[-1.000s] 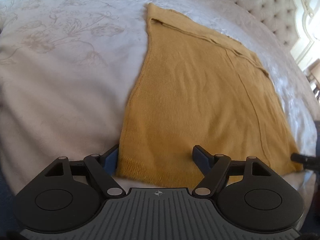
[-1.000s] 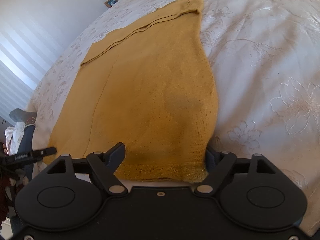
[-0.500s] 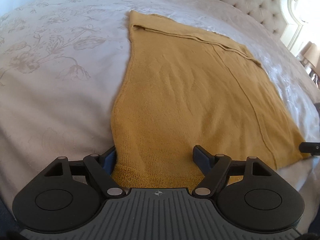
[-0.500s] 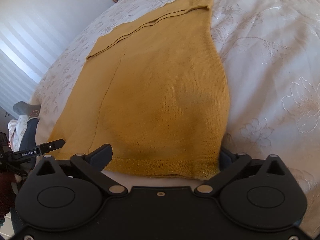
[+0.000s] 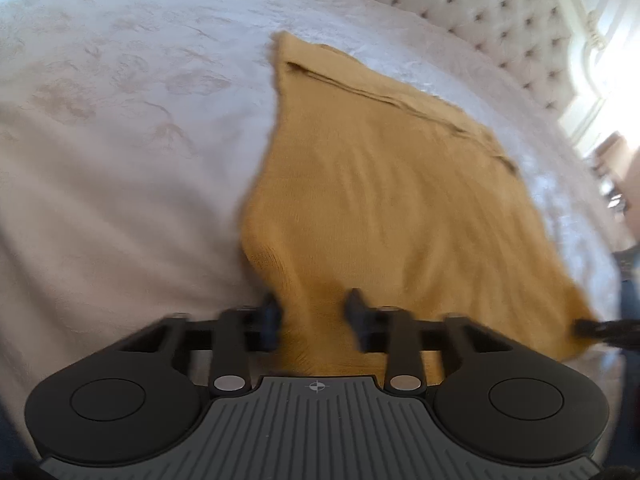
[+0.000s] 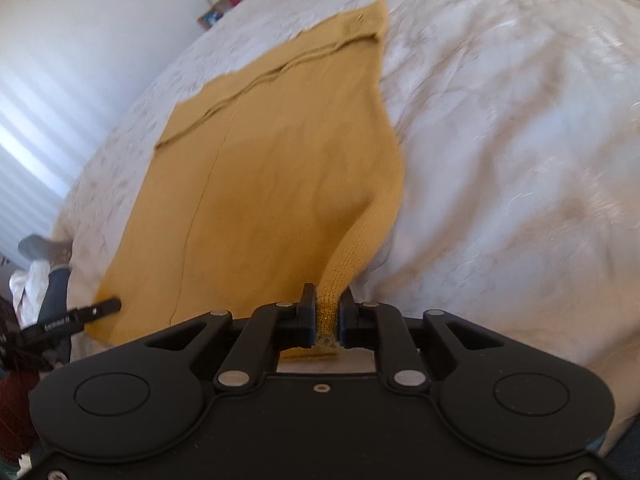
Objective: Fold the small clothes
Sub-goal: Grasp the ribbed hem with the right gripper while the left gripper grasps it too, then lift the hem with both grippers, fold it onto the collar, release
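A mustard-yellow knit garment (image 5: 380, 200) (image 6: 272, 180) lies flat on the white bedcover (image 5: 120, 160), with a folded band at its far end. My left gripper (image 5: 314, 316) is at the near left corner of the hem. Its jaws are closing, and bunched cloth fills the gap and touches both pads. My right gripper (image 6: 328, 316) is closing on the near right corner, where a narrow ridge of hem is pinched tight between its pads. The far near corner in each wrist view shows the other gripper's dark fingers (image 5: 600, 326) (image 6: 80, 314).
The embroidered bedcover (image 6: 500, 160) spreads wide around the garment. A tufted headboard (image 5: 500, 20) stands at the back right in the left wrist view. A small box (image 6: 218, 12) sits beyond the bed's far edge. What looks like a leg and foot (image 6: 48, 264) is at the left edge.
Both pairs of jaws have gone from wide apart to closed in on the near hem. The cloth at both near corners has gathered into raised ridges, and the garment's side edges have pulled inward.
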{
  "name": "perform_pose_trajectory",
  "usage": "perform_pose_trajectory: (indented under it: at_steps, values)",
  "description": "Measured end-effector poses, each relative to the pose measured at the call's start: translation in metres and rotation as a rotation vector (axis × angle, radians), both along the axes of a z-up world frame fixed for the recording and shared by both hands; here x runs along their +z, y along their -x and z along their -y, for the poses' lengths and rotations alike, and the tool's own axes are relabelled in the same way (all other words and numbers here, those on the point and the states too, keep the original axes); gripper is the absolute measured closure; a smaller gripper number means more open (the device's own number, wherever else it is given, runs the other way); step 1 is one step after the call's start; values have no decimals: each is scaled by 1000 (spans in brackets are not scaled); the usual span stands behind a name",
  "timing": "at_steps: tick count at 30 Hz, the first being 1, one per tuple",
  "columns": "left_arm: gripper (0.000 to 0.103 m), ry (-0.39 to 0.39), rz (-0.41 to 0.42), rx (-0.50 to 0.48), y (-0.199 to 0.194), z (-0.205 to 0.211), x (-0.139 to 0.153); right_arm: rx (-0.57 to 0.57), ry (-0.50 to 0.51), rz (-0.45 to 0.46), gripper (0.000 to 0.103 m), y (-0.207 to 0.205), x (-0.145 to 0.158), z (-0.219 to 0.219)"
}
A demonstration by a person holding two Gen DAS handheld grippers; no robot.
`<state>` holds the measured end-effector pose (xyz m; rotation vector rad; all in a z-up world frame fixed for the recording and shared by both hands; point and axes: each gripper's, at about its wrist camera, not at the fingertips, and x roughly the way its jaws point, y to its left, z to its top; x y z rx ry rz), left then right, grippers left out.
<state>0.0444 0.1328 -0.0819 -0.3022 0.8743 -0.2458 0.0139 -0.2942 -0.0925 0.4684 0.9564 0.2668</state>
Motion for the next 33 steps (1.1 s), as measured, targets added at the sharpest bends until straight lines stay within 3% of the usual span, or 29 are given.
perform_pose_trajectory:
  at_steps: [2, 6, 14, 21, 33]
  values:
    - [92, 66, -10, -8, -2, -3, -3, 9, 12, -9, 81, -5, -1, -4]
    - [95, 69, 16, -1, -1, -2, 0, -4, -10, -14, 83, -7, -4, 0]
    - [95, 66, 132, -19, -3, 1, 31, -64, -95, 179, 86, -4, 26, 13]
    - [95, 107, 209, -10, -24, 0, 54, -96, -126, 280, 86, -25, 47, 15]
    - [95, 114, 345, 26, -97, -2, 84, -178, -141, 394, 86, -109, 62, 31]
